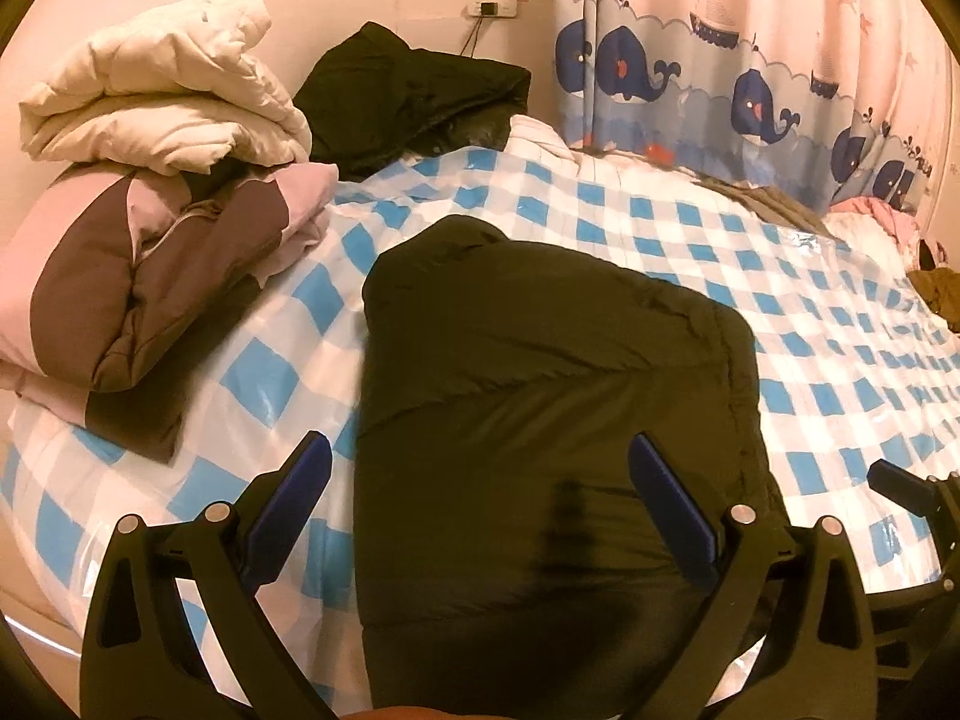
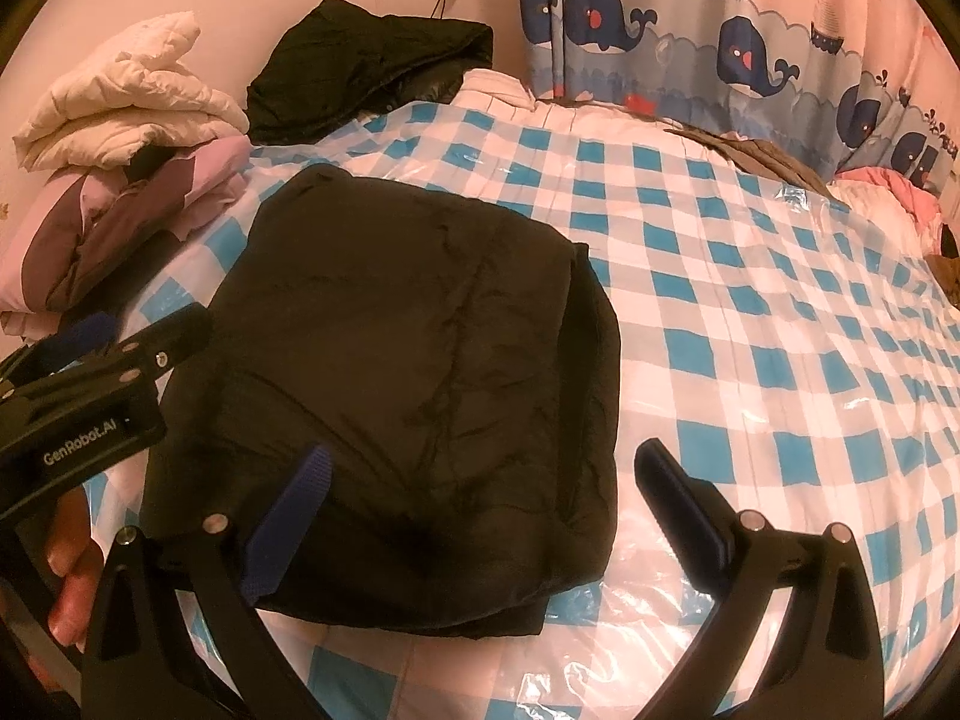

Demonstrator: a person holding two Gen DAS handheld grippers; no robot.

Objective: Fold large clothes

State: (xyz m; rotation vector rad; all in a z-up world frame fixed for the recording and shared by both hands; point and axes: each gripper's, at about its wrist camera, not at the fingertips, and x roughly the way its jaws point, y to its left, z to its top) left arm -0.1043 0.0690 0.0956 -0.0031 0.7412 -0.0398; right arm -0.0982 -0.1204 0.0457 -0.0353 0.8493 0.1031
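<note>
while both grippers gape, folded black jacket leaves checked bed rightward bare.

We see a bed covered by a blue-and-white checked sheet under clear plastic, filling most of both frames. A folded black padded jacket lies flat on it at centre left, and at the upper left sit a pink-and-brown folded garment with a cream quilted one on top. Another black garment lies at the top centre against the wall, with pink fabric at the right edge.
</note>
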